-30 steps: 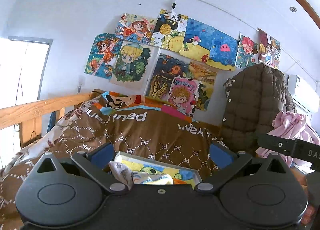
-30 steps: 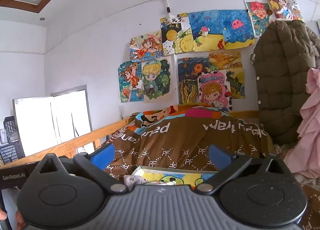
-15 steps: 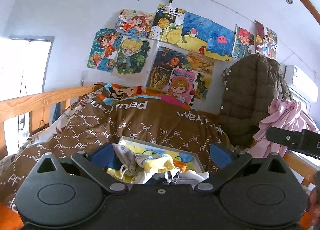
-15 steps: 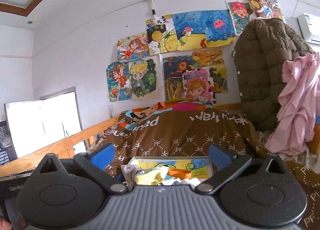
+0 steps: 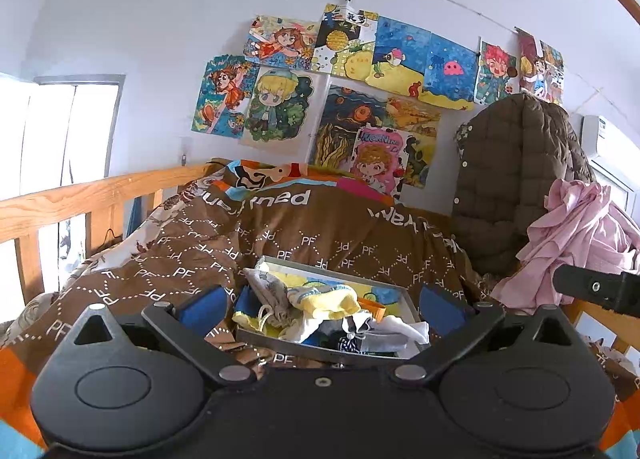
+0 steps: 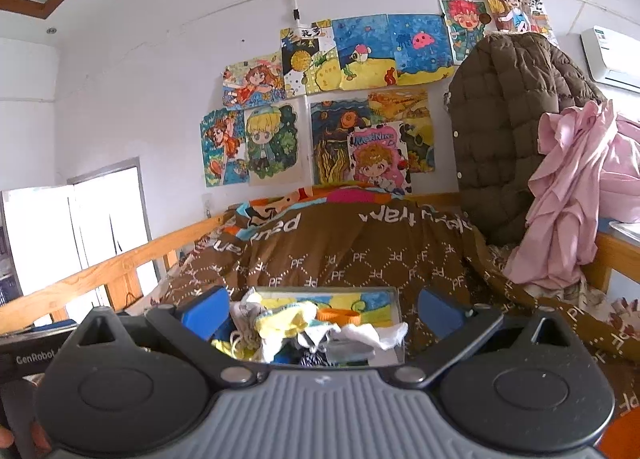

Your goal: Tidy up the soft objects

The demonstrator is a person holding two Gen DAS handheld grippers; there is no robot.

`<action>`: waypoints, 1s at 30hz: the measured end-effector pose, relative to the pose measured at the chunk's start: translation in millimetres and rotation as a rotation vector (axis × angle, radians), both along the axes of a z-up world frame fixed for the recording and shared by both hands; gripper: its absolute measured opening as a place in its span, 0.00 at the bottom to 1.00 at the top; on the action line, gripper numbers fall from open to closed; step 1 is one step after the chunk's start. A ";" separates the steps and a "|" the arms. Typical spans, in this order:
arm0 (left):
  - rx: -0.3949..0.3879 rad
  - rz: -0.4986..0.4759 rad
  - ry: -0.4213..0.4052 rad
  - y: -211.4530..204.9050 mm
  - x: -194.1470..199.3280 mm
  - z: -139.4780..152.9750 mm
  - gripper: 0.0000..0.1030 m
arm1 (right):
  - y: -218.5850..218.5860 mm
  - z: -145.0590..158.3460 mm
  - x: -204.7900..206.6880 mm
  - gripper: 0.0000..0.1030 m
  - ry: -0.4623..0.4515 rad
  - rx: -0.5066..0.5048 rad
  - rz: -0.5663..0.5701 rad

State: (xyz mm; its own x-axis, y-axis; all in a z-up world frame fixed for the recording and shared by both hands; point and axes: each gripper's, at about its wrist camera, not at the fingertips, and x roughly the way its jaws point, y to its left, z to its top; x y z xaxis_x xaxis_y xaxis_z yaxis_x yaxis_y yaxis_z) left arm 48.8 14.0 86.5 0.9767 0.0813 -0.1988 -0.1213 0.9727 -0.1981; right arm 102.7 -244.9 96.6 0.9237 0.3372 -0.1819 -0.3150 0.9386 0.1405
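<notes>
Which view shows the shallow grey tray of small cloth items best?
Left wrist: the shallow grey tray shows its near rim, right wall and cartoon-printed floor. Right wrist shows the same tray, but that gripper's body hides its near rim.

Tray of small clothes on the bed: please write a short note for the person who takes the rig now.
Left claw: open, holding nothing.
Right claw: open, holding nothing.
The metal tray lies on the brown quilt, in front of both claws. Inside is a loose pile: a yellow sock, a grey cloth, white pieces.
Done: nothing sorted, as far as visible.
Left: pick out and arrange every piece.
</notes>
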 end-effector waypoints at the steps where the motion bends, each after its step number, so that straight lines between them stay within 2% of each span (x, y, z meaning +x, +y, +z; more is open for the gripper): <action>1: 0.004 0.002 0.002 -3.3 -4.0 -1.3 0.99 | -1.0 -1.8 -2.9 1.00 0.007 -0.001 -0.003; 10: 0.070 -0.009 0.012 -33.3 -40.5 -14.6 0.99 | -13.3 -27.2 -30.0 1.00 0.037 0.011 -0.045; 17: 0.050 0.016 0.011 -37.2 -58.6 -18.7 0.99 | -15.7 -38.9 -43.6 1.00 0.012 0.004 -0.071; 23: 0.071 0.032 0.053 -30.3 -51.5 -34.8 0.99 | -8.5 -50.1 -43.2 1.00 -0.011 -0.024 -0.064; 27: 0.053 0.061 0.047 -20.7 -36.7 -44.6 0.99 | 1.2 -62.8 -36.6 1.00 -0.012 -0.039 -0.047; 30: 0.075 0.062 0.038 -18.3 -23.2 -53.5 0.99 | 8.6 -73.2 -27.5 1.00 0.011 -0.043 -0.047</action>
State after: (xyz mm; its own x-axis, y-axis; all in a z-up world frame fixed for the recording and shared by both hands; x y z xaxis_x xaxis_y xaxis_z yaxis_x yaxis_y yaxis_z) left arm 25.7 -4.3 33.0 0.9612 0.1570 -0.2267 -0.1874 0.9750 -0.1192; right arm 75.2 -236.3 23.5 0.9363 0.2850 -0.2053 -0.2688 0.9576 0.1033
